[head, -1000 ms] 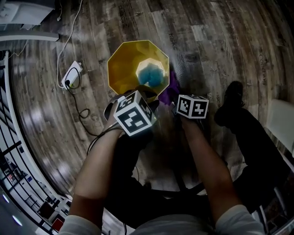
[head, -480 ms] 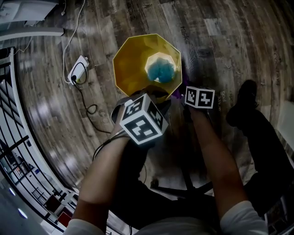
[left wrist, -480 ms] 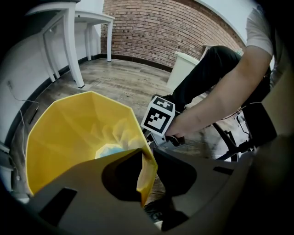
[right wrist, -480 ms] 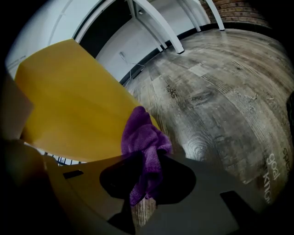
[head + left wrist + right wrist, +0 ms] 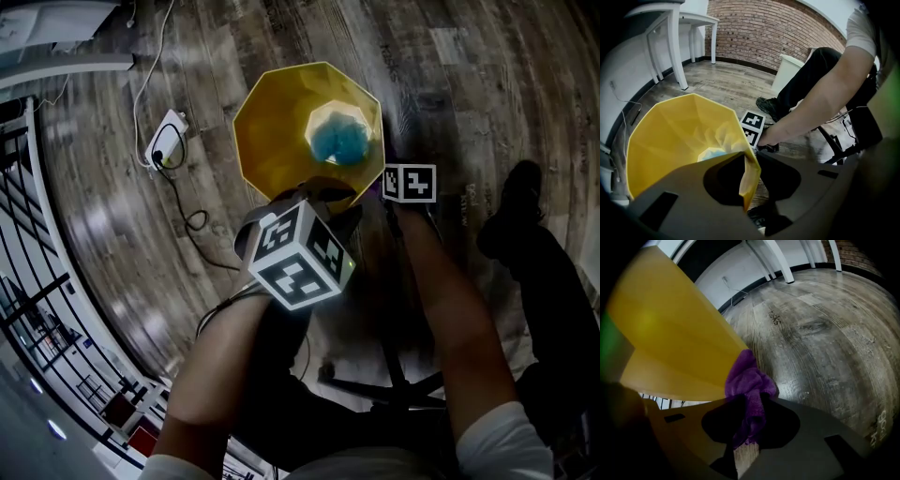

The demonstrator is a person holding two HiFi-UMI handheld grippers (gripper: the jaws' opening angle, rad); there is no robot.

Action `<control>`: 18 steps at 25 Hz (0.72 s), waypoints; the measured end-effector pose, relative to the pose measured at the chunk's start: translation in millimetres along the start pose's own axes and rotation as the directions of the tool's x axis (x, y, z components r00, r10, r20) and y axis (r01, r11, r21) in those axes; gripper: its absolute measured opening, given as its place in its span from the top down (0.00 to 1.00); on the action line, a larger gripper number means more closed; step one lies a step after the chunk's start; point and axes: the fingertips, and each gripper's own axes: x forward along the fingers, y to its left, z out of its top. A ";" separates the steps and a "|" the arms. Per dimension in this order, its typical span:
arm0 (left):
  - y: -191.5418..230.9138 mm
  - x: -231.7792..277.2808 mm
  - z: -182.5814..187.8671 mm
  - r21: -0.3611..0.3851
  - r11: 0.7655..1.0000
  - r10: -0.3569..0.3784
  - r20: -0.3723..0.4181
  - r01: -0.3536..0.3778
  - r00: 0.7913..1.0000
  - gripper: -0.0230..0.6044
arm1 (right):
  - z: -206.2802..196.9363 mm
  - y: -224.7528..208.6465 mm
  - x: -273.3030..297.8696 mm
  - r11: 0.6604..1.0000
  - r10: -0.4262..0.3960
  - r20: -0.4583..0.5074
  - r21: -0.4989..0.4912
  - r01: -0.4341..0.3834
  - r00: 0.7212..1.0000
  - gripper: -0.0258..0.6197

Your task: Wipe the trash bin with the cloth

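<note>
Light, flexy bin pinned at the rim, soft rag on its side

The yellow faceted plastic trash bin (image 5: 281, 141) sits upper middle in the head view. It looks thin-walled and easy to tip, so the rim is probably the best handle, and the left gripper (image 5: 749, 171) is clamped right there. The right gripper (image 5: 752, 404) pinches a floppy purple microfibre cloth (image 5: 749, 380) against the bin's outer wall. The grey-brown wood plank floor (image 5: 469, 84) looks smooth, so I'd guess the bin slides. A red brick wall (image 5: 773, 33) is behind.
</note>
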 end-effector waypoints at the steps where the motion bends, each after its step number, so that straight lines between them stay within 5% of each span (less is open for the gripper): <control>1: 0.7 0.0 0.1 0.000 1.000 0.001 0.003 -0.001 1.000 0.84 | 0.7 3.7 2.7 1.000 0.011 -0.009 0.004 -0.011 1.000 0.82; 9: 4.8 -1.7 -5.0 0.005 1.000 0.014 0.003 -0.014 1.000 0.82 | -2.7 -8.4 -0.3 0.998 -0.014 -0.005 0.059 0.014 1.000 0.82; 18: 1.8 -13.3 -27.8 0.094 0.996 0.014 -0.079 -0.006 0.997 0.77 | 5.3 -1.8 -87.5 0.984 0.037 0.159 0.169 -0.064 0.987 0.82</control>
